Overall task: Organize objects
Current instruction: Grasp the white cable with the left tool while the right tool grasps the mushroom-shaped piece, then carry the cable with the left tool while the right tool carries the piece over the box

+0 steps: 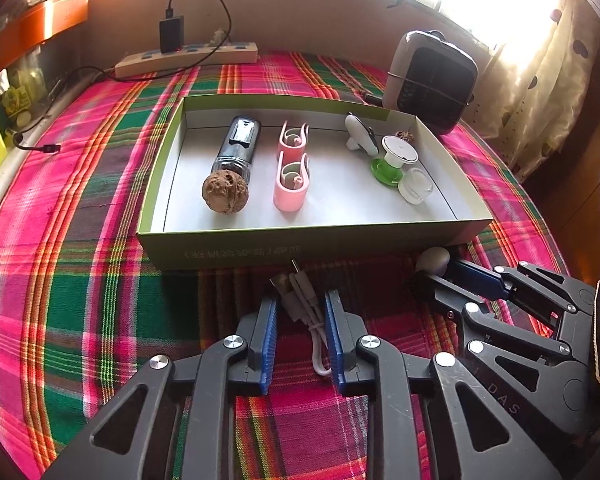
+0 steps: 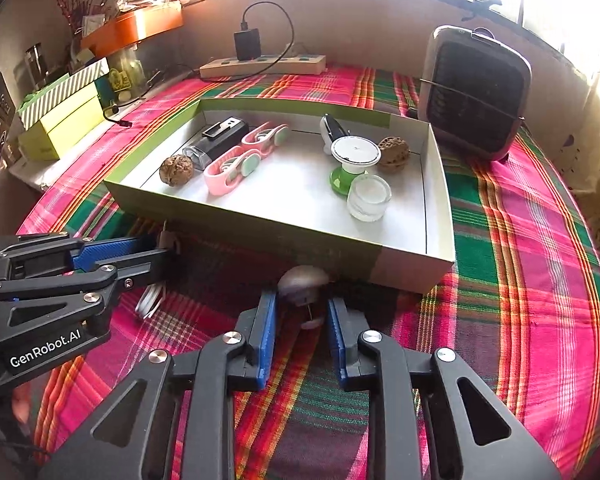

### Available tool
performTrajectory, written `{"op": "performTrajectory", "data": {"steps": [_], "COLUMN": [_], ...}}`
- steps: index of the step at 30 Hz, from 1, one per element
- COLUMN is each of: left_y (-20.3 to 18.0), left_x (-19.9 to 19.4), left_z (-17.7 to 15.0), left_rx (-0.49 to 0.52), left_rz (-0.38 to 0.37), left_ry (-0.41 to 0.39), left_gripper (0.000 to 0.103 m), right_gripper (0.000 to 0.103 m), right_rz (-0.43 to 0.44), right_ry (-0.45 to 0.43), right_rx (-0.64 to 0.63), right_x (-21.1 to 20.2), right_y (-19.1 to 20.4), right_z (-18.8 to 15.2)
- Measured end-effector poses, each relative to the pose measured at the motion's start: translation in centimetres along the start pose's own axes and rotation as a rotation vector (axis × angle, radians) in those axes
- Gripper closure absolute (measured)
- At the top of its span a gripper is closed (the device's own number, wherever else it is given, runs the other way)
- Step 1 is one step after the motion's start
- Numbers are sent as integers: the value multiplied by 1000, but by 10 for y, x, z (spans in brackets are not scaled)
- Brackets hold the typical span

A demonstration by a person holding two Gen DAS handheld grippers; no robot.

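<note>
A bundled white USB cable [image 1: 304, 312] lies on the plaid cloth in front of the green box [image 1: 300, 240]. My left gripper [image 1: 301, 298] is shut on it, both blue pads against the bundle's sides. Just right of it, a small round grey-white object [image 2: 303, 280] sits at the box's front wall, and my right gripper [image 2: 302, 300] is shut on it. The left wrist view shows the right gripper [image 1: 430, 274] with this object [image 1: 433, 258] at its tips. The left gripper [image 2: 167, 249] appears in the right wrist view with the cable loop [image 2: 150, 300] below it.
The box [image 2: 412, 268] holds two walnuts [image 2: 176, 170], a black device [image 2: 216, 140], two pink clips [image 2: 232, 168], a green-and-white stand [image 2: 350, 160] and a clear jar [image 2: 369, 197]. Behind it stand a power strip [image 2: 262, 65] and a dark heater [image 2: 476, 92]. Stacked boxes [image 2: 60, 116] sit at the left.
</note>
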State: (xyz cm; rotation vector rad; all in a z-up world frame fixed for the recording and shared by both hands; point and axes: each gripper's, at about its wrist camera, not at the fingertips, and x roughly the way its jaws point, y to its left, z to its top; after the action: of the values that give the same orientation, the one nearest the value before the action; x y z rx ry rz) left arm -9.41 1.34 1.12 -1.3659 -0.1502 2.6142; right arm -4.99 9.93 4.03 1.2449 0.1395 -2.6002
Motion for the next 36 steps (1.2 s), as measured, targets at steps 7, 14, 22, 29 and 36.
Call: {"op": "performTrajectory", "data": {"steps": [7, 14, 22, 29, 36], "left_y": [-1, 0, 0, 2, 3], "left_x": [0, -2, -5, -9, -12], "left_z": [-1, -1, -2, -1, -5], "left_rx": [-1, -3, -1, 1, 4], "left_rz": [-1, 0, 6, -4, -8], "left_ry": [-1, -2, -7, -22, -28], "left_gripper": [83, 83, 85, 96, 96], "right_gripper": [79, 79, 79, 79, 79], "right_rz": [8, 11, 19, 25, 22], "right_ry": [0, 0, -3, -17, -20], "right_rx": [4, 5, 9, 13, 16], "right_x": [-1, 0, -4, -10, -13], "right_y": [0, 0, 0, -1, 0], "right_z": [0, 0, -3, -4, -5]}}
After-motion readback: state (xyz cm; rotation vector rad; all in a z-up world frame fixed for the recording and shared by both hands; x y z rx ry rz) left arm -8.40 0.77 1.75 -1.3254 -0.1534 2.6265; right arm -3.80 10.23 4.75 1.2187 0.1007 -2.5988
